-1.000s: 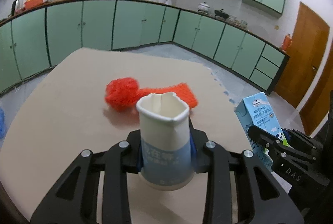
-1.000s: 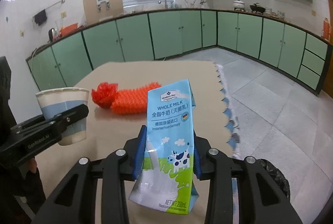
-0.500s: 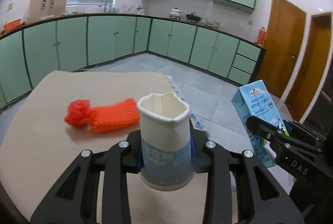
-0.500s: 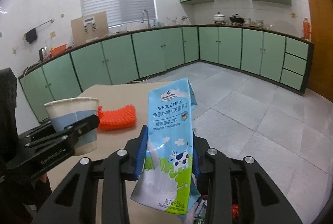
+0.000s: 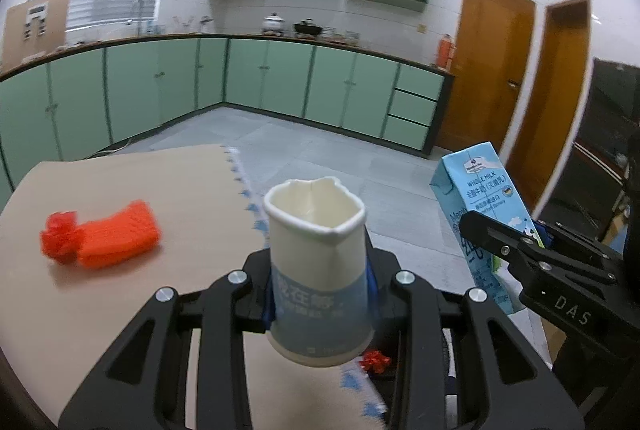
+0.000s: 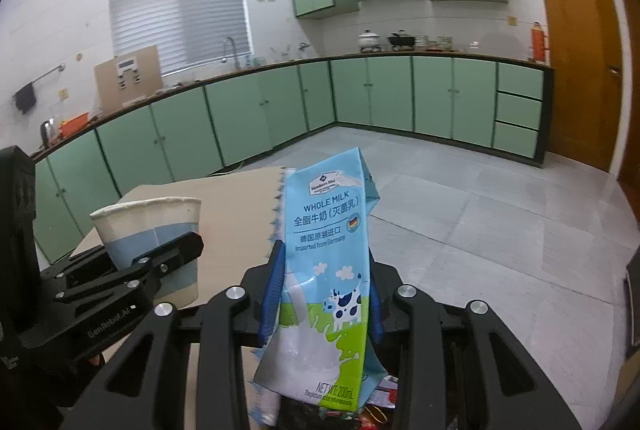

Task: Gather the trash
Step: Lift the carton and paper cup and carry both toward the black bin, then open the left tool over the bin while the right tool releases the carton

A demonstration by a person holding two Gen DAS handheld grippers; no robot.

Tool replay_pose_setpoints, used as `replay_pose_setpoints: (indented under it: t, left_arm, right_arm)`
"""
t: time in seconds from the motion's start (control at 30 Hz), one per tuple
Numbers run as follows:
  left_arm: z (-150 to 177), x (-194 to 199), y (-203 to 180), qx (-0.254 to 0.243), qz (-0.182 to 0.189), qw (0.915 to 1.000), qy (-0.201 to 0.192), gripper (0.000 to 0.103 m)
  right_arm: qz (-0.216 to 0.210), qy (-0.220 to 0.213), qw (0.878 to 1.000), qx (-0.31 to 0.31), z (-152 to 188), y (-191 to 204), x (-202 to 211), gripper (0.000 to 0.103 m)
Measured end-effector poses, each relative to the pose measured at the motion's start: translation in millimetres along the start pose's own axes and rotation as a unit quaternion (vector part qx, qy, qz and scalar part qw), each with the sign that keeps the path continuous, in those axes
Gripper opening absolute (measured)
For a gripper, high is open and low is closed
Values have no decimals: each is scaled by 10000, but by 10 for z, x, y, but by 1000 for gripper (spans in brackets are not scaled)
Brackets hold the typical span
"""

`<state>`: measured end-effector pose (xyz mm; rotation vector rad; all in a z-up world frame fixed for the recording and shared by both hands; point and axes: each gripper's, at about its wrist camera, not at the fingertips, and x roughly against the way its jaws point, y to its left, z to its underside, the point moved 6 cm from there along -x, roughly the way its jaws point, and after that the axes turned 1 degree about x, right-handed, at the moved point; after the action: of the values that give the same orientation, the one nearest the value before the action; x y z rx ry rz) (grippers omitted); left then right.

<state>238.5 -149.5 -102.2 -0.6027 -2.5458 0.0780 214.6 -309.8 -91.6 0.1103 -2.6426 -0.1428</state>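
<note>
A: Tongs first, what does each one have?

B: Left tongs (image 5: 320,294) are clenched on one dented paper cup (image 5: 318,262), upright. Right tongs (image 6: 320,302) are clamped on one milk carton (image 6: 326,270), also upright, probably so dregs don't spill.

A: Anything left?

B: One orange net (image 5: 102,238) lies on the tabletop (image 5: 172,190), ahead and left of the left tongs. Below both, red scraps (image 5: 376,360) hint at a bin
</note>
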Motion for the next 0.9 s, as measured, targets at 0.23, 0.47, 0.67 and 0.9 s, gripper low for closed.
replay_pose_setpoints:
  t: [0.23, 0.47, 0.67, 0.9]
  left_arm:
    - [74, -268, -397, -213, 345, 9992, 70, 32]
    - [234, -601, -748, -436, 654, 9965, 293, 32]
    - [392, -874, -855, -518, 709, 9948, 523, 32]
    - [522, -1148, -828, -508, 701, 9929, 818, 39]
  right_arm:
    - [315, 23, 9993, -203, 111, -405, 85, 34]
    - [503, 198, 9977, -399, 312, -749, 35, 34]
    - [650, 464, 9951, -574, 560, -1020, -117, 32]
    - [609, 752, 9930, -672, 754, -1204, -303, 26]
